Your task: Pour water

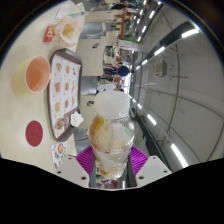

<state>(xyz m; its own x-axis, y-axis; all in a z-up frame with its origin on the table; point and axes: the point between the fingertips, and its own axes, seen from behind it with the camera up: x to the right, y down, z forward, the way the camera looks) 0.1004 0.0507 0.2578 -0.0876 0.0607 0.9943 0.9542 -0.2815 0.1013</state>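
My gripper (112, 160) is shut on a clear plastic bottle (111, 135) with a white cap, which stands upright between the two magenta pads (86, 159). Both pads press against the bottle's sides. An orange cup (37, 73) stands on the pale table (30, 110) ahead and to the left of the fingers. Water level in the bottle is hard to make out.
A tray or menu board with food pictures (64, 92) lies between the cup and the bottle. A dark red round coaster (34, 131) lies near the left finger. A small printed card (59, 150) lies by it. People stand in the background (120, 72).
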